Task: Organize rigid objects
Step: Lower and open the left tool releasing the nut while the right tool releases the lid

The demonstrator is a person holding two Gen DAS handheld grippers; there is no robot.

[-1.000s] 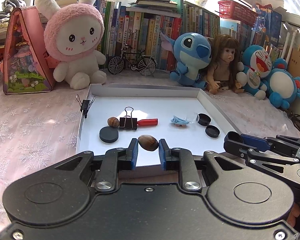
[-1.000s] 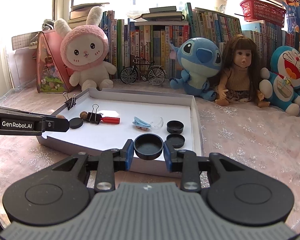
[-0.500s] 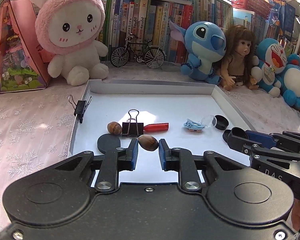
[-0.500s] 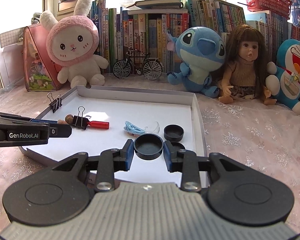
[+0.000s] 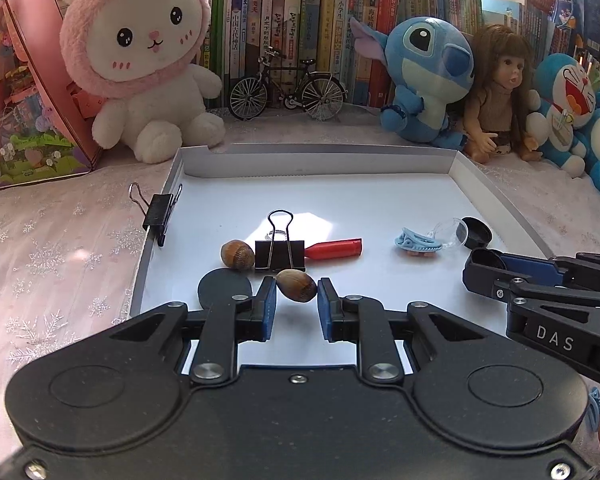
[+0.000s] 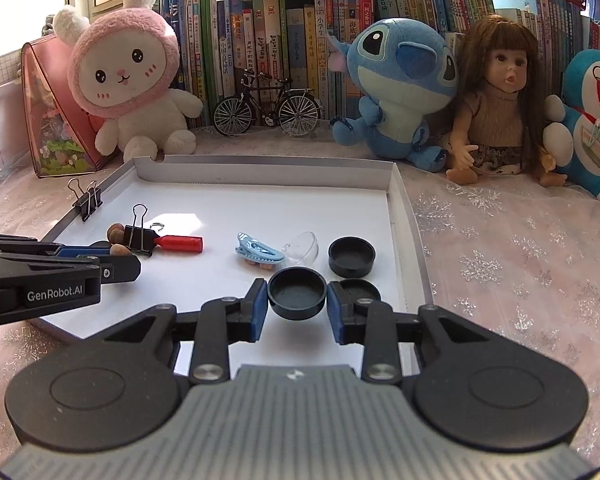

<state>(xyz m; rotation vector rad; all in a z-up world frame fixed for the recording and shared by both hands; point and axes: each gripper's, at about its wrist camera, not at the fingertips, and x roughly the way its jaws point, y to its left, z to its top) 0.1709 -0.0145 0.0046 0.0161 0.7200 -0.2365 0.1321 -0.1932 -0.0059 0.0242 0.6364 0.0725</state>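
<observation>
The left hand-held gripper (image 5: 297, 309) is clamping a brown nut (image 5: 297, 285) between its blue pads, hanging over the near end of the white tray (image 5: 496, 200). The right hand-held gripper (image 6: 297, 309) is pinching a black cap (image 6: 297, 289) by its rim, over the tray's right side. Just beyond sit another nut (image 5: 237, 255), a binder clip (image 5: 280, 254) and a red piece (image 5: 334, 248) on the left; a blue clip (image 6: 259, 254) and two more caps (image 6: 351, 256) on the right. The risk, as I judge it: that rounded nut is squirting out of a narrow pinch and rolling, or the cap is tipping on release and knocking its neighbours.
</observation>
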